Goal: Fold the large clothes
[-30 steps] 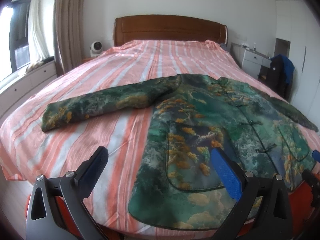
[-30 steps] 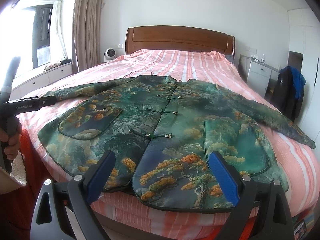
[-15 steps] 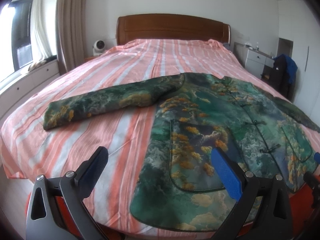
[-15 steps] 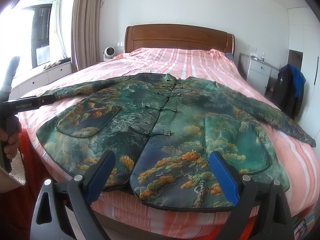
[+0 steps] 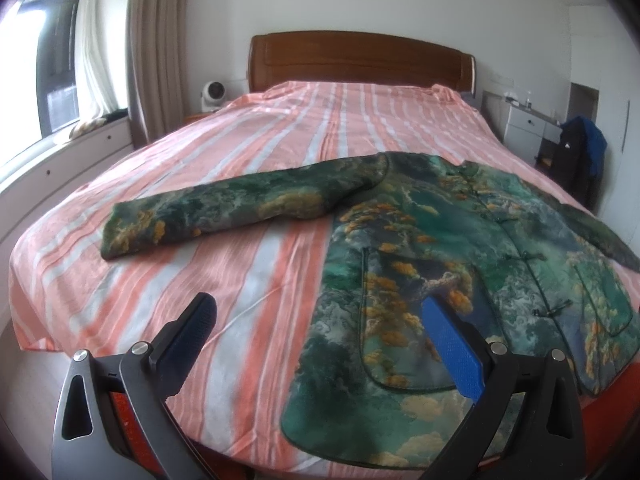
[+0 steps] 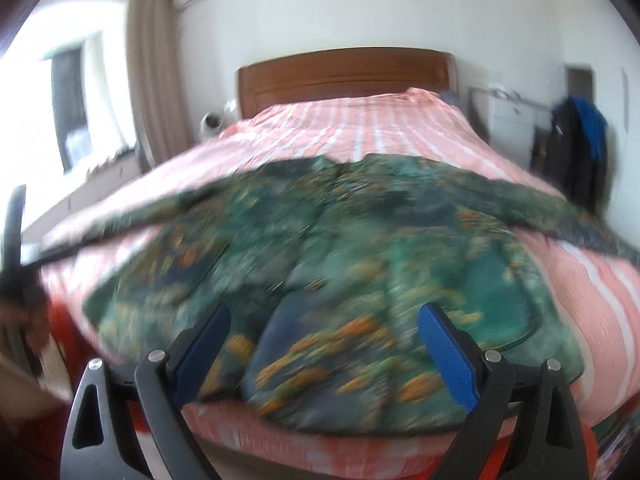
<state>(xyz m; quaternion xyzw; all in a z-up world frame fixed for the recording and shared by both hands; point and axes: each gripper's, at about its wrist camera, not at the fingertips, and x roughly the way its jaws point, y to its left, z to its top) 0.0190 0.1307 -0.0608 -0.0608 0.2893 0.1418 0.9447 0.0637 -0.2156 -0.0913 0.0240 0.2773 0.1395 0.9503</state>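
Both the left gripper (image 5: 318,334) and right gripper (image 6: 324,338), spread and empty, have just swung closer over the jacket (image 5: 460,264), still flat, unfolded on the bed (image 5: 248,184).

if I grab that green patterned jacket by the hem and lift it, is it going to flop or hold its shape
The green patterned jacket looks padded and lies in thick, rounded edges on the striped bedsheet, so it will probably drape, but in soft bends rather than going limp. Its long spread sleeve will likely trail and drag. The fabric has a slight sheen, so it may slide in open grippers.
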